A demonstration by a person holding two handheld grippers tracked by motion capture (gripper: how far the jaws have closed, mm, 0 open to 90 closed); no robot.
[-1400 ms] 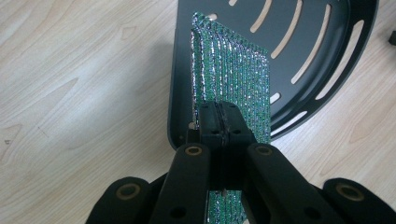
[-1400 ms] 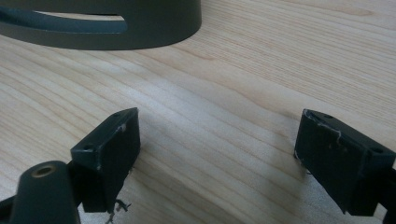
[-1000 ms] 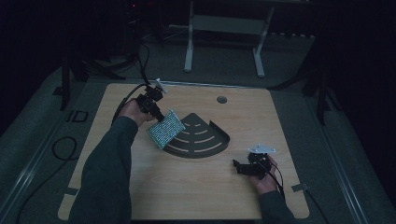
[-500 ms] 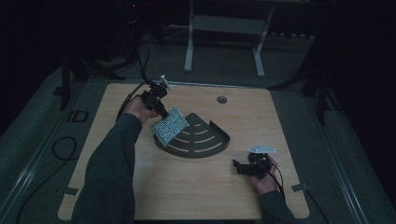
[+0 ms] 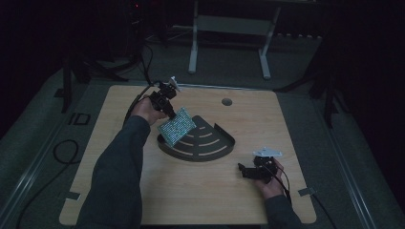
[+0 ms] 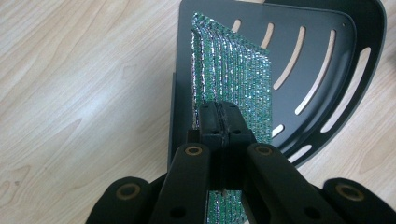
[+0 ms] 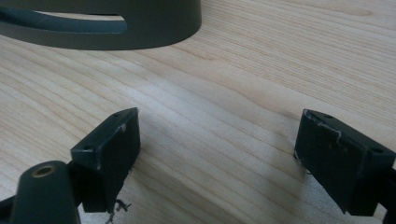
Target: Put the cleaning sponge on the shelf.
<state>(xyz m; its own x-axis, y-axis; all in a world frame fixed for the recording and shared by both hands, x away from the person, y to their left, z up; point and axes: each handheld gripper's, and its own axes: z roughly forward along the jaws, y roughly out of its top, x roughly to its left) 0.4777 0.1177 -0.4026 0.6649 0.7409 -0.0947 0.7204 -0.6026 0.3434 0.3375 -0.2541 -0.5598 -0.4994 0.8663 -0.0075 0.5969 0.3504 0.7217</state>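
Observation:
A flat, glittering green sponge-like pad (image 5: 176, 126) (image 6: 231, 77) hangs tilted over the left edge of a dark quarter-round slotted tray (image 5: 210, 149) (image 6: 327, 56). My left gripper (image 5: 168, 109) (image 6: 219, 119) is shut on the pad's upper end, its jaws pressed together on it. My right gripper (image 5: 244, 171) (image 7: 217, 156) rests low over the bare wood at the front right of the table, open with nothing between its fingers. The tray's curved wall (image 7: 140, 32) lies just beyond it.
A light wooden table top (image 5: 143, 200) carries the tray near its middle. A round hole (image 5: 227, 101) sits in the board at the back. Cables trail from both grippers. A white stand (image 5: 229, 28) is on the floor behind the table.
My left hand has carried the green pad slightly right and toward the tray, so it now overhangs the tray's left edge. The right hand has stayed put.

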